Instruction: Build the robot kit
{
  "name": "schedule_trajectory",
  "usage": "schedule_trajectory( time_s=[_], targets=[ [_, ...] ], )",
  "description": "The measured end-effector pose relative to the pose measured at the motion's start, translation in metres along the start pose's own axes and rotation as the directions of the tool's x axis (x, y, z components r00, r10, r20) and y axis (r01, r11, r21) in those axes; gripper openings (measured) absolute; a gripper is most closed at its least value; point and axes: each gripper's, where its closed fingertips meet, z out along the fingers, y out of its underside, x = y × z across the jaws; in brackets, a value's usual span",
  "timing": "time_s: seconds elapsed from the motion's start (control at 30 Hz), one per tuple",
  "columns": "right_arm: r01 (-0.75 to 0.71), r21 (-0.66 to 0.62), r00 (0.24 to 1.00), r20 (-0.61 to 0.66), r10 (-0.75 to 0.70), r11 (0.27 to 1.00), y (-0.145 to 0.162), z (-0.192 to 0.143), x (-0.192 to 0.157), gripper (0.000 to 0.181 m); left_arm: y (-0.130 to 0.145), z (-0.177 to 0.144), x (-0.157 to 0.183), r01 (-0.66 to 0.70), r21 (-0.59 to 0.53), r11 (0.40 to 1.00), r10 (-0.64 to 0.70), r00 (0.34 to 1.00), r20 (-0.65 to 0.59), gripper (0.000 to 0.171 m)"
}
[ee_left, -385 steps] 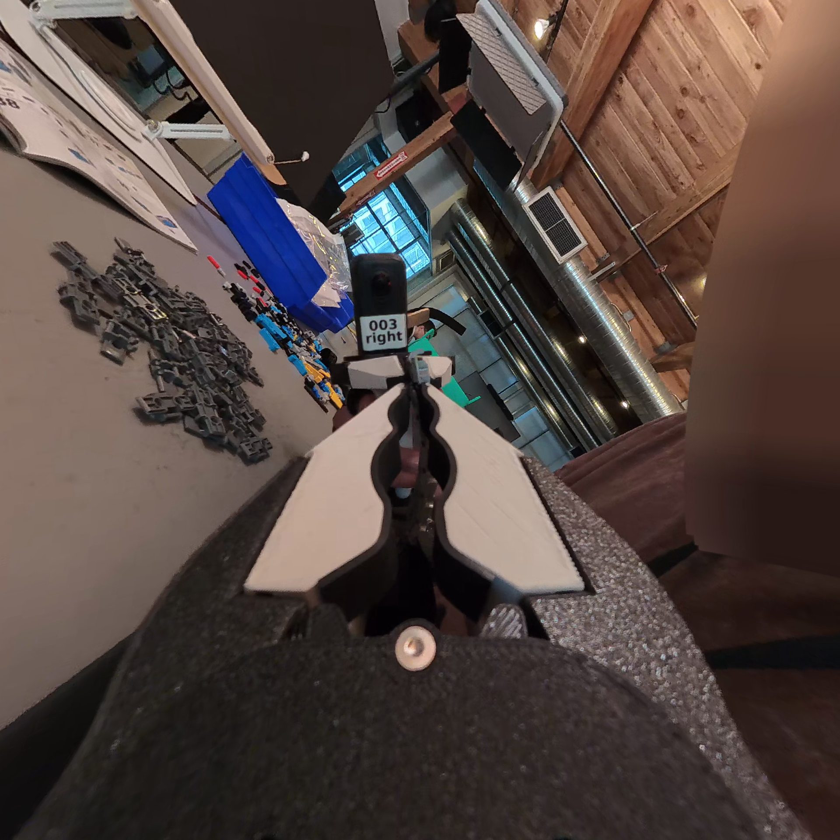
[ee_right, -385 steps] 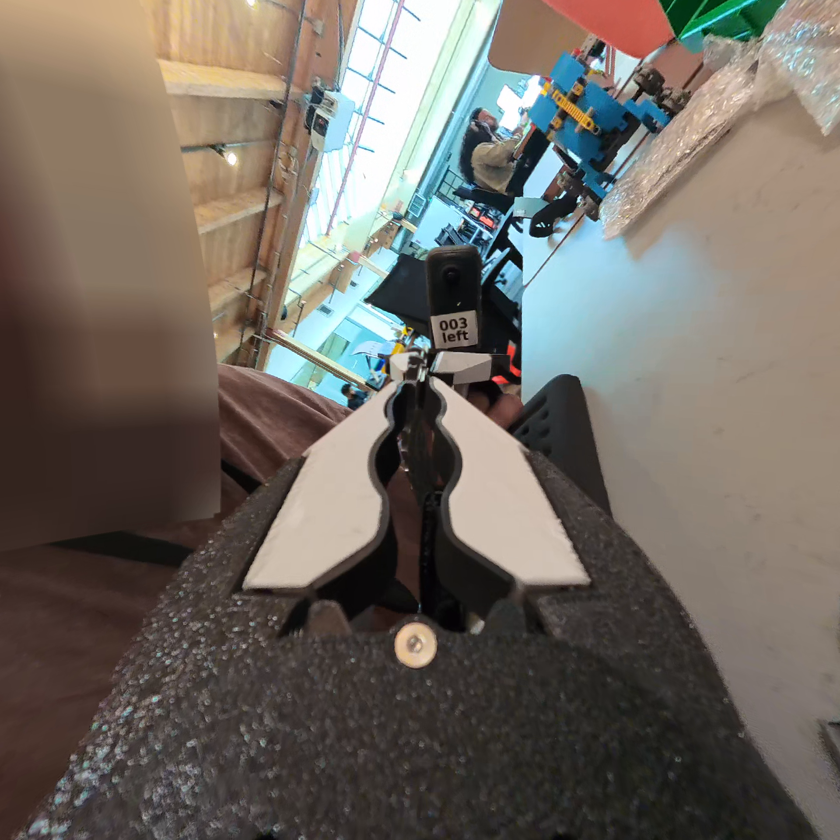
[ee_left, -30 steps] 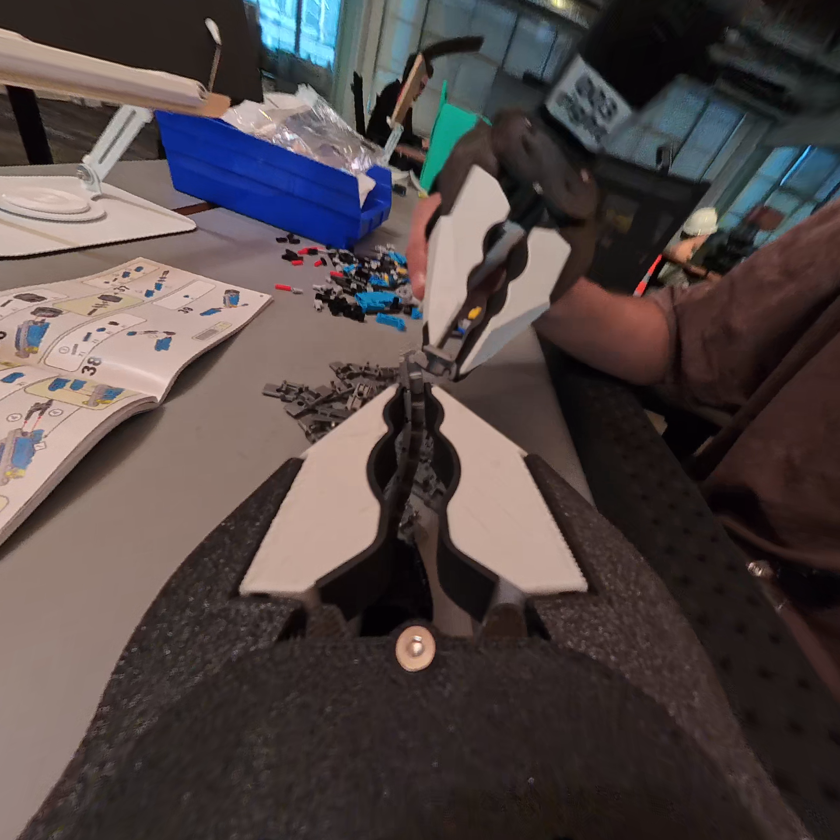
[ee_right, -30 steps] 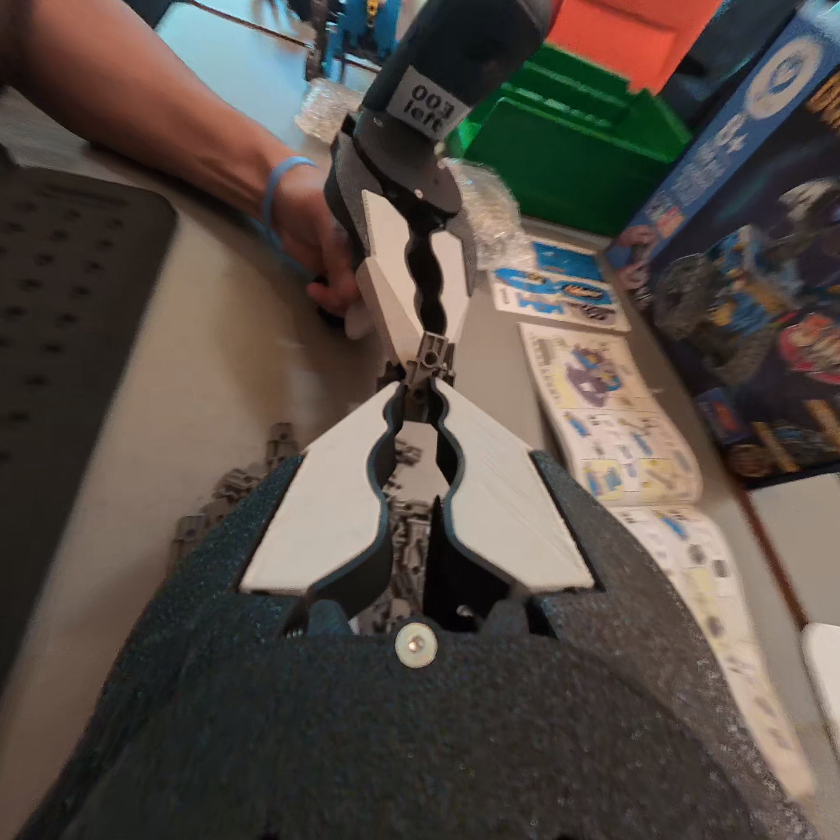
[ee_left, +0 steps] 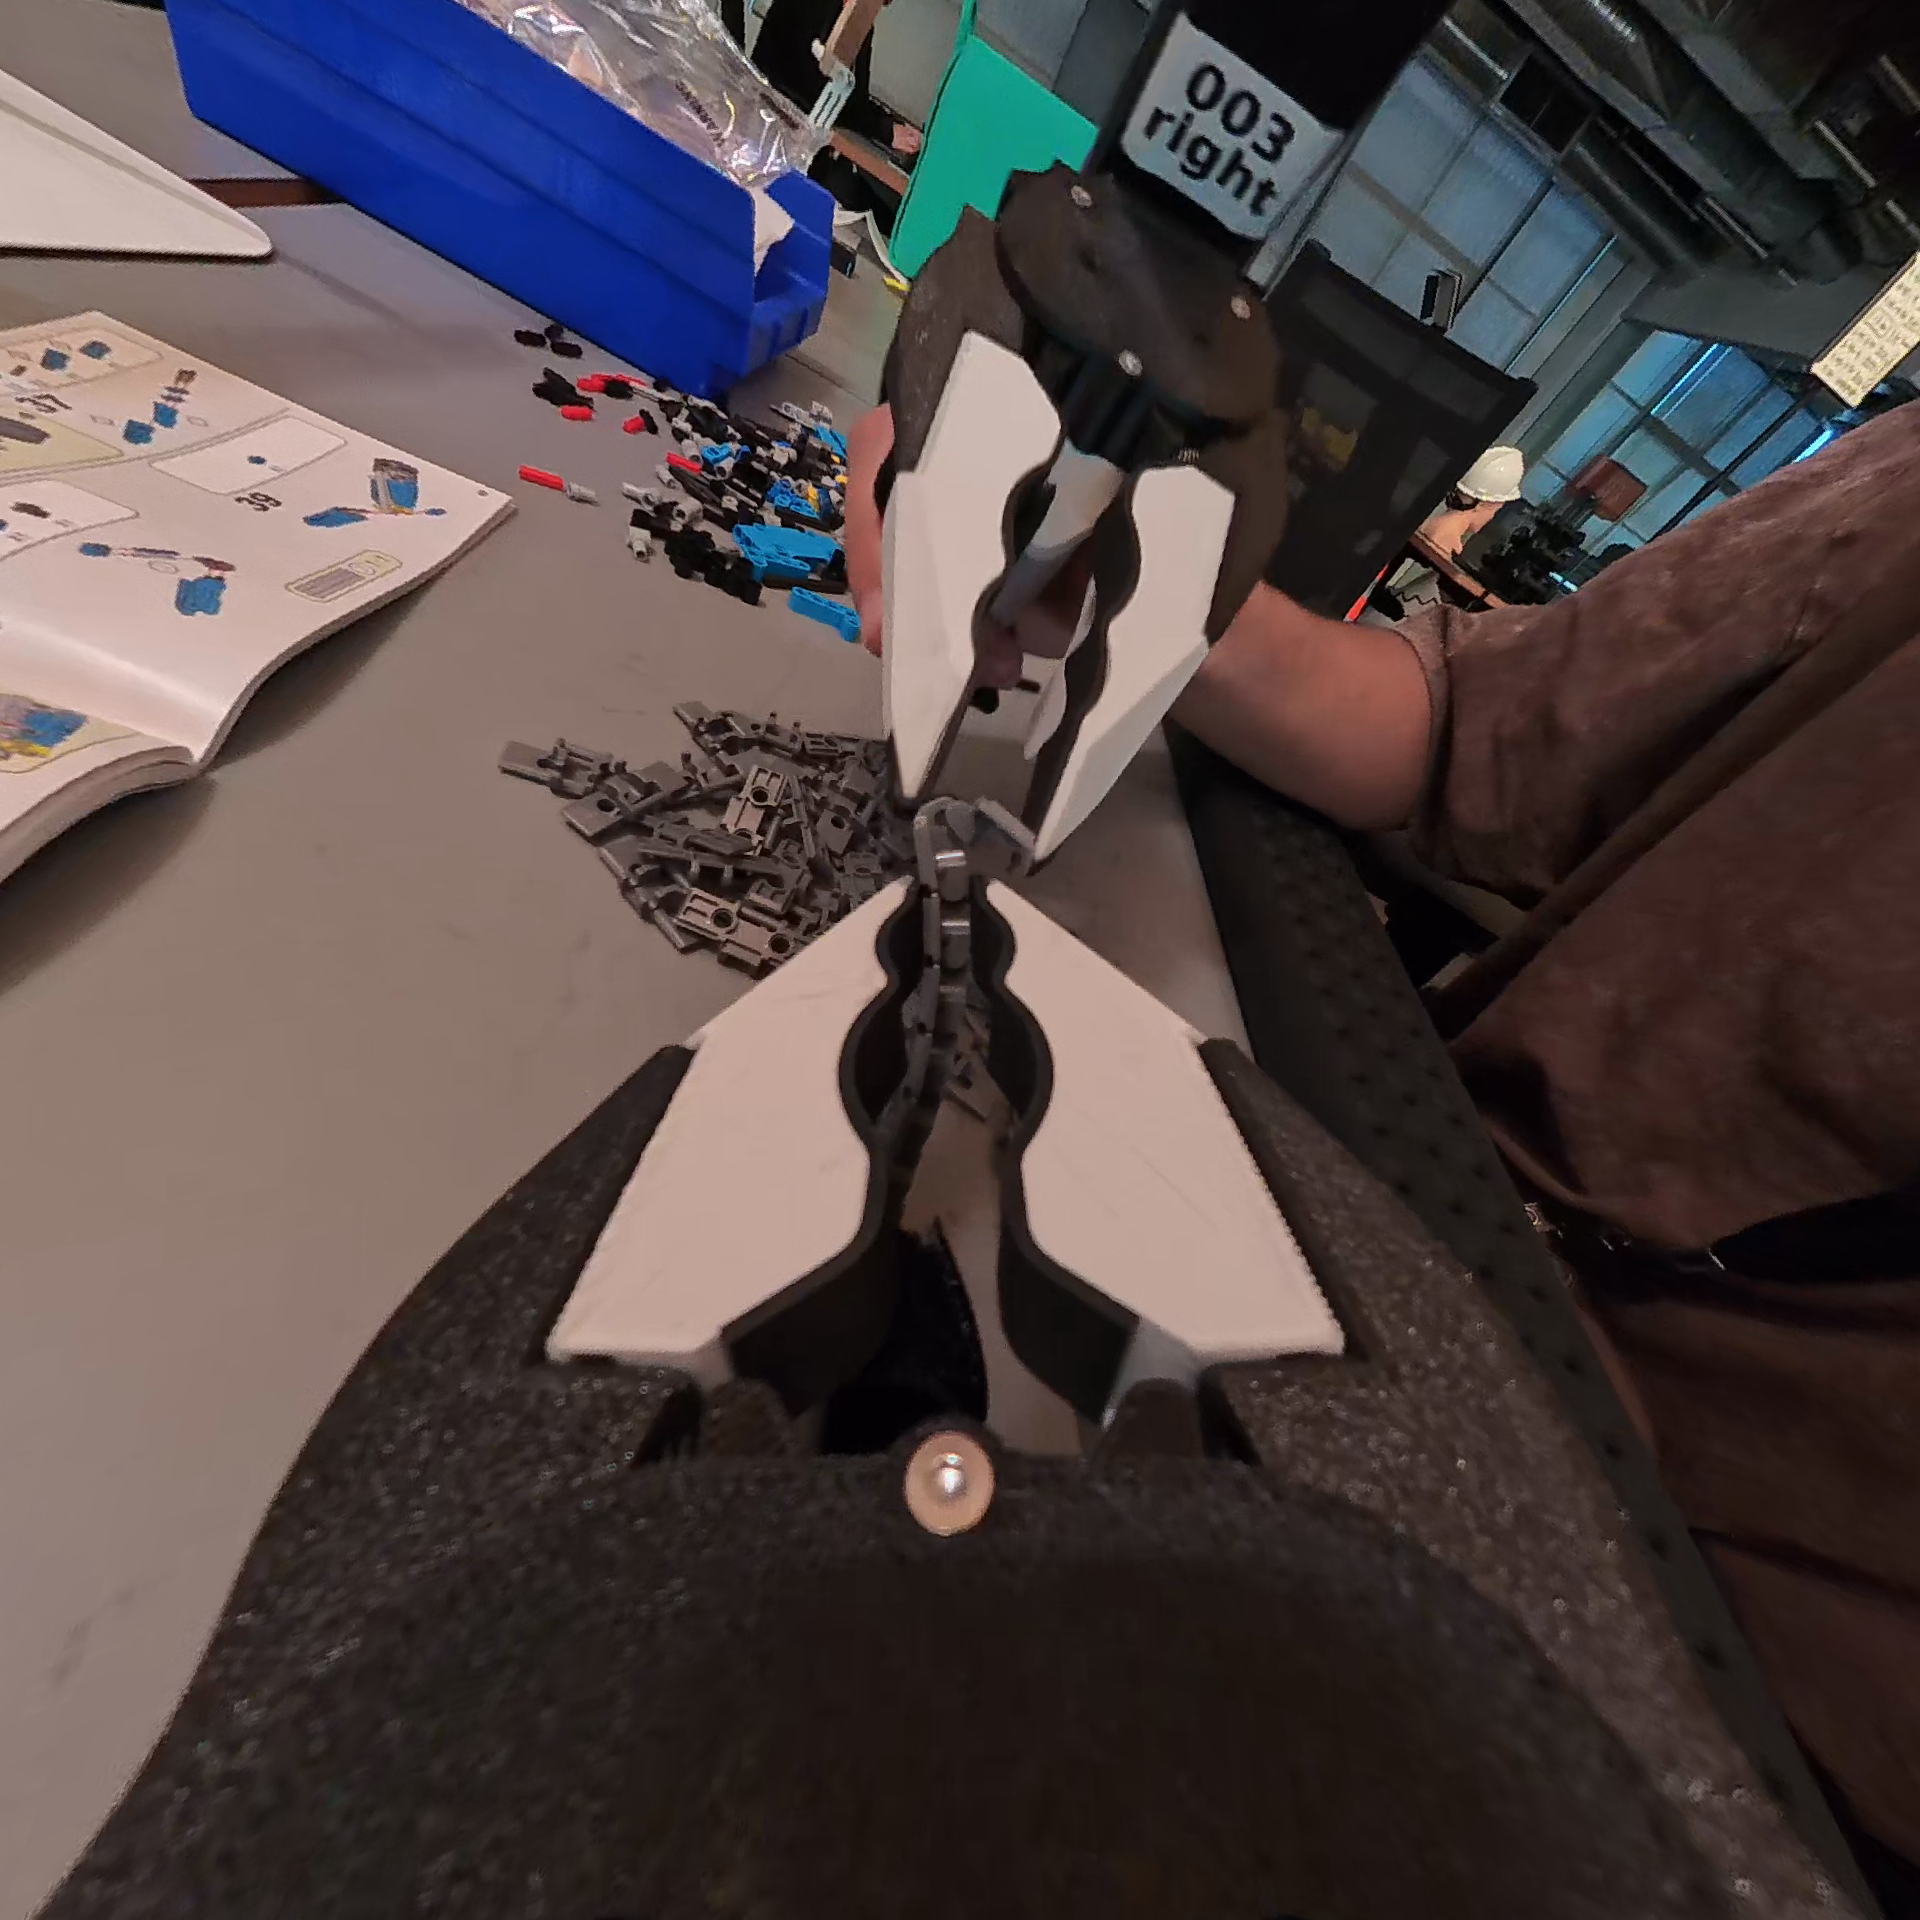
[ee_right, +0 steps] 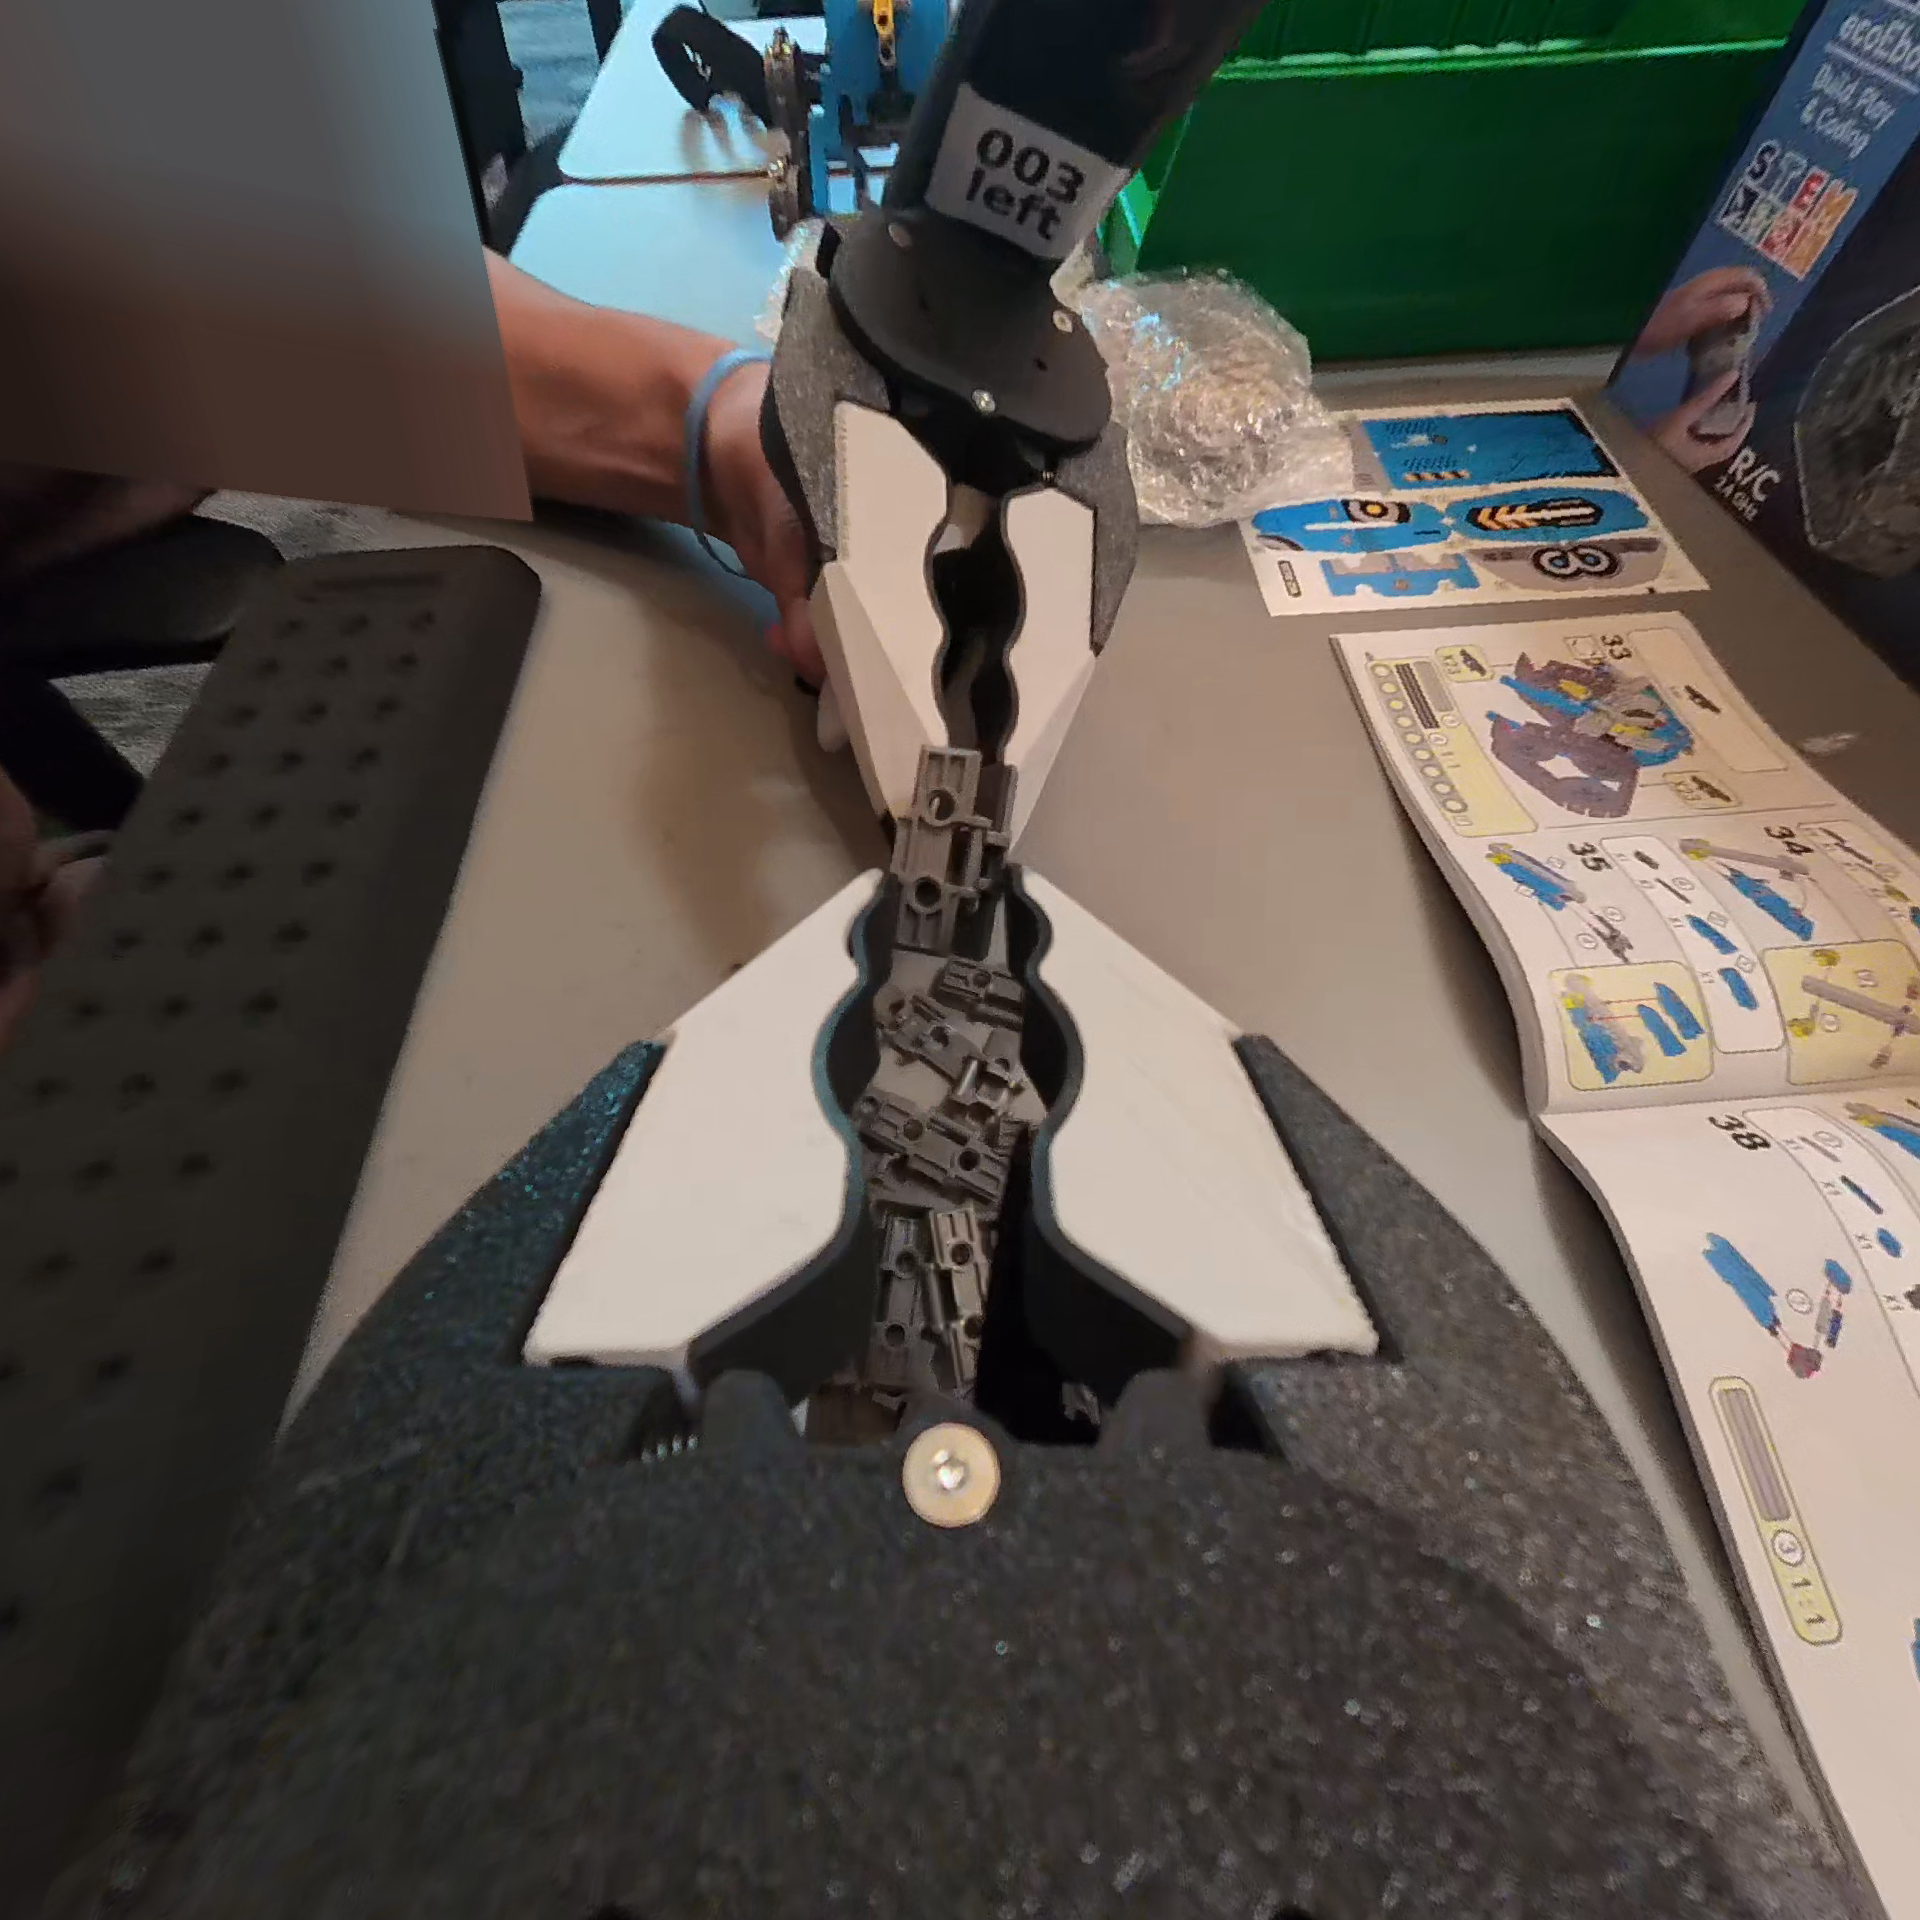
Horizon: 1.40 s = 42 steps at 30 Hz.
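Item: grey link chain [ee_left: 940, 940], small rigid plastic pieces, light, likely floppy at its joints; best pinched on flat link faces. It hung above the grey parts pile [ee_left: 727, 821]. My left gripper [ee_left: 943, 883] was clamped on it; my right gripper [ee_right: 951, 883] stood parted around its end link.

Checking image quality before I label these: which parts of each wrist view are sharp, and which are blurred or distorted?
Left wrist view: the pile of small grey plastic track links is sharp; the open paper instruction booklet smears and bends toward the edge. Right wrist view: the chain of grey links is crisp; the blue printed cardboard box is soft.
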Motion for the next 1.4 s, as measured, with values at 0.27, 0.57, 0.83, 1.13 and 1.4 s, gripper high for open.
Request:
schedule_trajectory(
  time_s=[0.27,0.57,0.83,1.13,1.4],
  targets=[
    [0.019,0.008,0.999,-0.032,-0.019,1.000,-0.001,0.001,0.003,0.020,-0.002,-0.002,-0.001,0.043,0.015,0.999,-0.042,0.999,-0.020,0.007],
    [0.019,0.041,0.999,-0.047,-0.017,0.999,-0.005,-0.005,0.005,0.020,-0.002,-0.002,-0.002,0.052,0.016,0.999,-0.052,0.998,-0.020,0.007],
    [0.078,0.046,0.993,-0.096,-0.073,0.996,-0.008,-0.008,0.007,0.004,-0.003,-0.003,-0.006,0.076,0.022,0.997,-0.075,0.997,-0.013,0.007],
    [0.051,0.041,0.979,-0.200,-0.042,0.998,-0.009,-0.007,0.018,0.003,-0.005,-0.006,-0.010,0.123,0.047,0.991,-0.122,0.992,-0.017,0.007],
    [-0.019,0.026,0.979,-0.201,0.024,0.999,-0.004,0.000,0.021,0.005,-0.003,-0.006,-0.018,0.170,0.047,0.984,-0.171,0.985,0.015,0.007]
  ],
)
